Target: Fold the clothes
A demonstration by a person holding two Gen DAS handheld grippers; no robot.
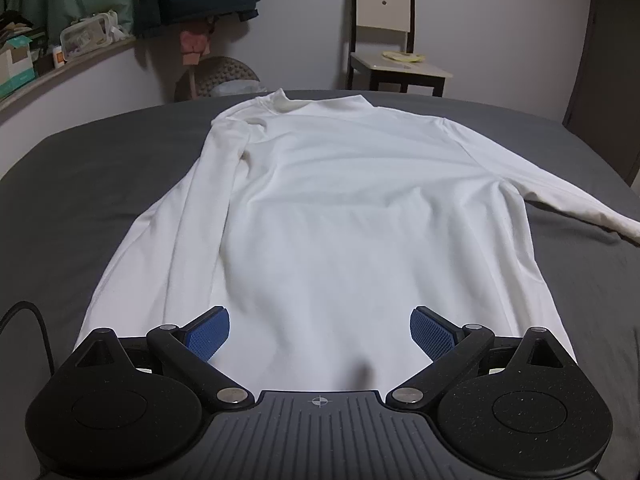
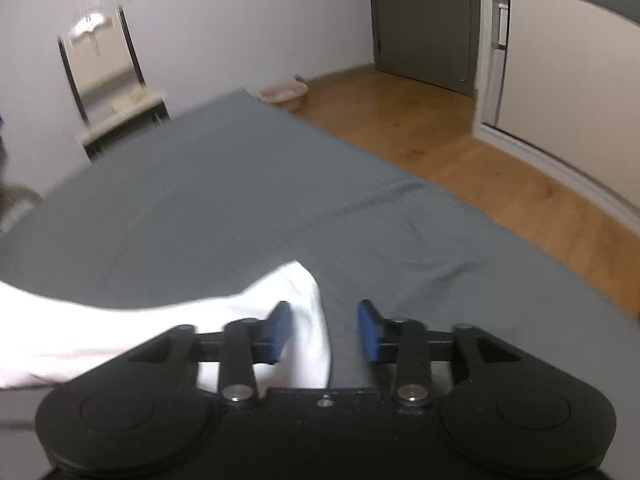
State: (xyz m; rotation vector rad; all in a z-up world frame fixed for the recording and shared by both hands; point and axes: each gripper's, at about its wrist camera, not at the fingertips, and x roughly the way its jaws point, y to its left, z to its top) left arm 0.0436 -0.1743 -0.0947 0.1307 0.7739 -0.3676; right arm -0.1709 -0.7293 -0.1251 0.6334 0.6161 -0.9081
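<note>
white top spread flat on the grey bed, both tongs spread and holding nothing

the long-sleeved white top [image 1: 340,208] lies face-flat on the bed [image 1: 100,184], collar at the far end, hem nearest the left tongs [image 1: 320,334], which hover spread wide over the hem with no cloth between the blue pads. one sleeve runs down along the body, the other angles out sideways, and its cuff [image 2: 296,308] lies just under the right tongs [image 2: 325,330], which are also spread, with one pad over the cuff's edge. the right view is blurred, so that hand looks to be moving; a hurried pinch could catch only the top layer or miss the cuff, and dragging it would rumple the smoothed body. the thin fabric may also slip from the pads.
</note>
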